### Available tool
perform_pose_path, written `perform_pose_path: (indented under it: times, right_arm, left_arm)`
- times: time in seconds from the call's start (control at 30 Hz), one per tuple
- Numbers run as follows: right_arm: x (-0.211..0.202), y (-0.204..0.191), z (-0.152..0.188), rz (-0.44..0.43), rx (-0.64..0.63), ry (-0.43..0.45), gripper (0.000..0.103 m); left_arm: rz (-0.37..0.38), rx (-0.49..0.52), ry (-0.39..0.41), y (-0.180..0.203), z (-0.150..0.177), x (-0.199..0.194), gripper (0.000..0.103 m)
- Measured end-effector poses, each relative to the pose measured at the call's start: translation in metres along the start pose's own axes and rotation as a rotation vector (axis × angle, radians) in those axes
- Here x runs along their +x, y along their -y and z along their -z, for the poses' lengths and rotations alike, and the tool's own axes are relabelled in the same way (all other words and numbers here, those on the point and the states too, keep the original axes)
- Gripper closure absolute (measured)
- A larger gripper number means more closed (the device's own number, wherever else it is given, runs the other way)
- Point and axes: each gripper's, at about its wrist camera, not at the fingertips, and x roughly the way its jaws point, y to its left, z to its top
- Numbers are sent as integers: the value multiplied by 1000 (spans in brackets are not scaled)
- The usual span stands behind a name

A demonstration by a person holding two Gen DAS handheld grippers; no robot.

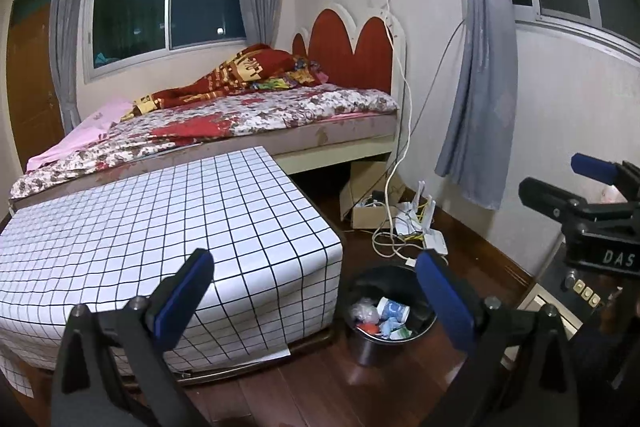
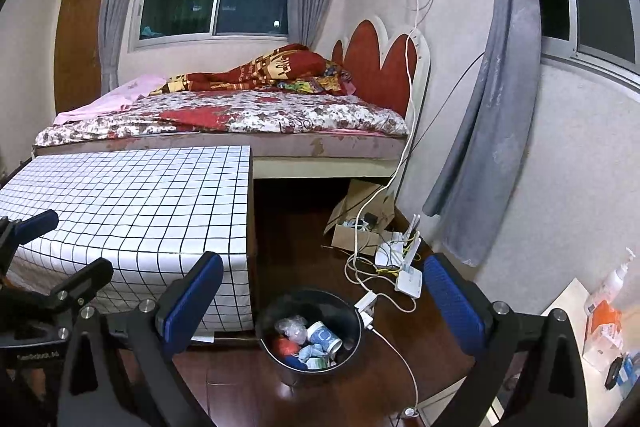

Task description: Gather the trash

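Note:
A black round trash bin stands on the wood floor beside the checked table; it also shows in the right wrist view. It holds trash: a white-blue paper cup, clear plastic wrap, a red piece and crumpled bits. My left gripper is open and empty, held above and before the bin. My right gripper is open and empty above the bin; it shows at the right edge of the left wrist view.
A table with a white black-grid cloth stands left of the bin, against a bed. A cardboard box, white routers and cables lie on the floor by the wall. A shelf with a pump bottle is at right.

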Motion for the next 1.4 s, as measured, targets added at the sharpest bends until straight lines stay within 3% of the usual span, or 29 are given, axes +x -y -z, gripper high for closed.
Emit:
perform_pose_path:
  times: [1.4]
  right_arm:
    - [-2,9,13,-9,26,-24,1]
  left_arm:
    - [13,9,13,15,-3,-8,1]
